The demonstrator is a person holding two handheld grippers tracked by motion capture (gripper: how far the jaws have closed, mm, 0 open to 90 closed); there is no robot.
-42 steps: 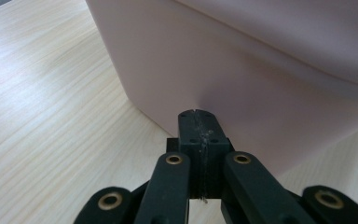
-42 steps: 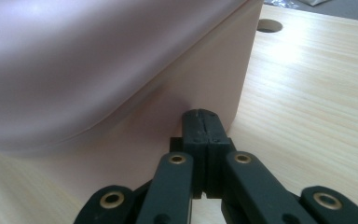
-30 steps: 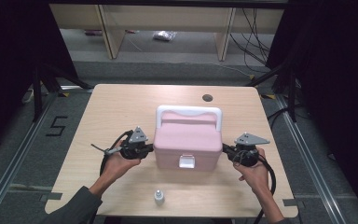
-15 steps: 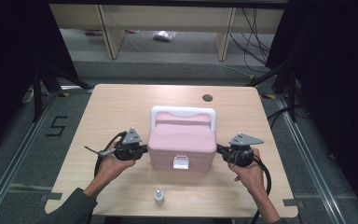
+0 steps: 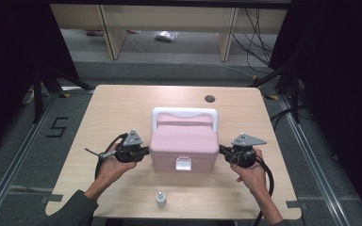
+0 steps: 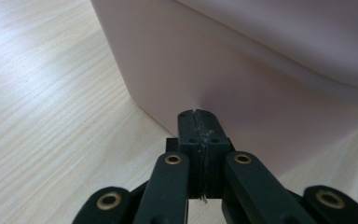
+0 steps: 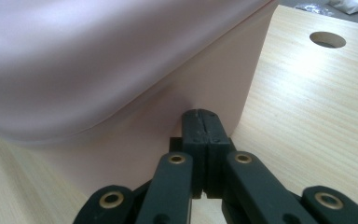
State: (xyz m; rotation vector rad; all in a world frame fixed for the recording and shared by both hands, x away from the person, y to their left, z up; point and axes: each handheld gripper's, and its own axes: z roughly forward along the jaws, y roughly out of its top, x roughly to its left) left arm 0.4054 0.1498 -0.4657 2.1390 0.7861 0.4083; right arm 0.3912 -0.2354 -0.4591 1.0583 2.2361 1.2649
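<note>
The pink box (image 5: 184,141), latch facing the person, is set at the middle of the bench (image 5: 122,101) and is flanked end to end by the left tool (image 5: 143,153) and right tool (image 5: 222,151), each with jaws pressed together, empty, and tip against a side wall.

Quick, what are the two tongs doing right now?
Left tongs: closed, empty, tips against the pink box.
Right tongs: closed, empty, tips against the box's other side.
</note>
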